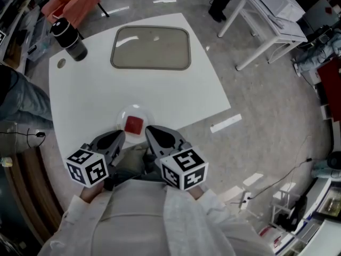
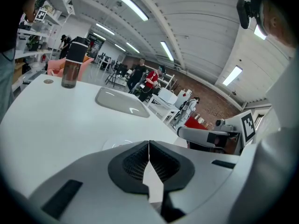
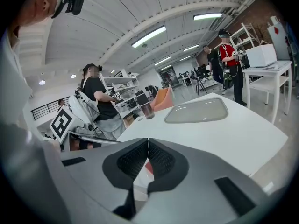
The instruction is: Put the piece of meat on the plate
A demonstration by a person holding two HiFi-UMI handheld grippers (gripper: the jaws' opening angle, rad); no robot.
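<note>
A square red piece of meat (image 1: 133, 124) lies on a small clear plate (image 1: 123, 116) near the front edge of the white table (image 1: 90, 100). Both grippers hover just in front of the plate, at the table's edge. My left gripper (image 1: 118, 136) is at the plate's near left, its jaws pressed together with nothing between them. My right gripper (image 1: 151, 130) is at the plate's near right, also shut and empty. In the right gripper view a sliver of the meat (image 3: 148, 168) shows below the closed jaws. The left gripper view shows the plate's rim (image 2: 117, 143) faintly.
A grey tray (image 1: 151, 48) lies at the table's far side and a dark bottle (image 1: 69, 38) stands at the far left corner. A white side table (image 1: 269, 20) is on the floor to the right. People stand in the background.
</note>
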